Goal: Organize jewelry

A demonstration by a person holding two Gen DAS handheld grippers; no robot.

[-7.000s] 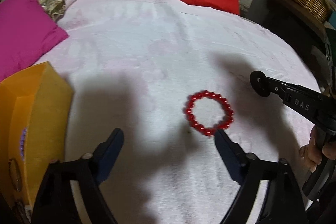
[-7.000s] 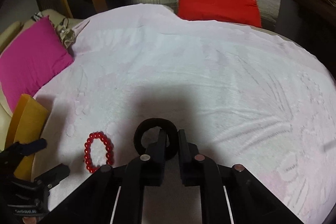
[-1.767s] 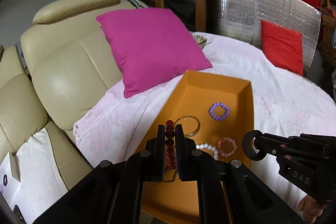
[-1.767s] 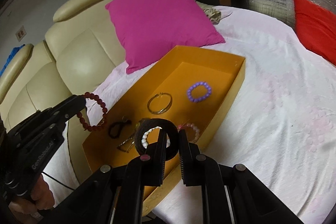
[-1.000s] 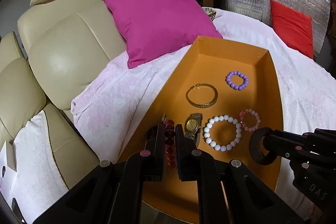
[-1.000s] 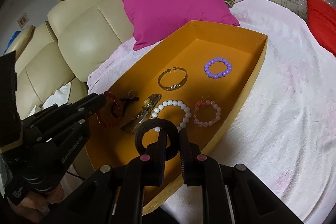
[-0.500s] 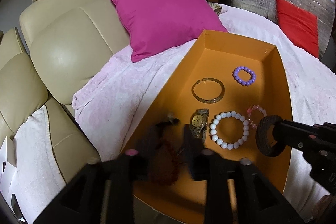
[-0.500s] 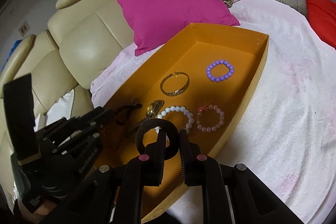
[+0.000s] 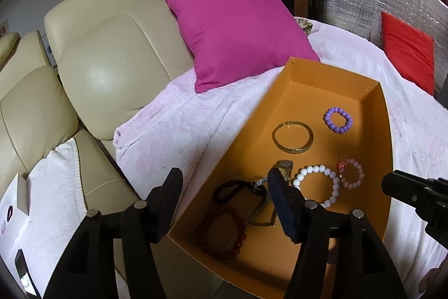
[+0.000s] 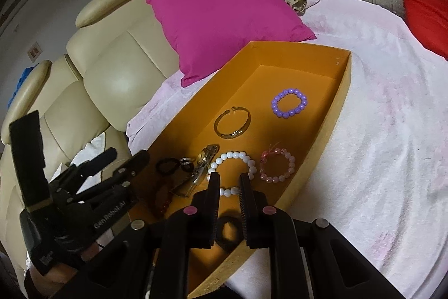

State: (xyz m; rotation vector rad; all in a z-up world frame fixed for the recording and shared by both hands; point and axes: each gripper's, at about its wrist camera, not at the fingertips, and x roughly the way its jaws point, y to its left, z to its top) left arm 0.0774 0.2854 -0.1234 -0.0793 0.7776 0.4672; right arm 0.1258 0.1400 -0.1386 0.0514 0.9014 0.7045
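An orange tray (image 9: 336,72) (image 10: 302,58) lies on the pink-white cloth. My left gripper (image 9: 225,192) (image 10: 128,156) hangs over its near corner with jaws opening and nothing between them. The dark red bead bracelet (image 9: 239,241) (image 10: 162,203) rests on the tray floor below it. My right gripper (image 10: 229,181) (image 9: 392,187) hovers over the tray's near end, jaws close together and bare at the tips. The black ring (image 10: 227,219) shows lower in the gap, small, against the tray floor.
In the tray lie a white bead bracelet (image 9: 316,167), a pink one (image 9: 361,175), a purple one (image 9: 327,119), a gold bangle (image 9: 280,143), a watch (image 9: 285,167) and a black hair tie (image 9: 224,192). A magenta cushion (image 9: 232,30) and cream sofa (image 9: 112,52) stand behind.
The left jaws have spread apart and the red bracelet has dropped from them into the tray. The black ring has left the right gripper's tips and now sits lower, over the tray floor.
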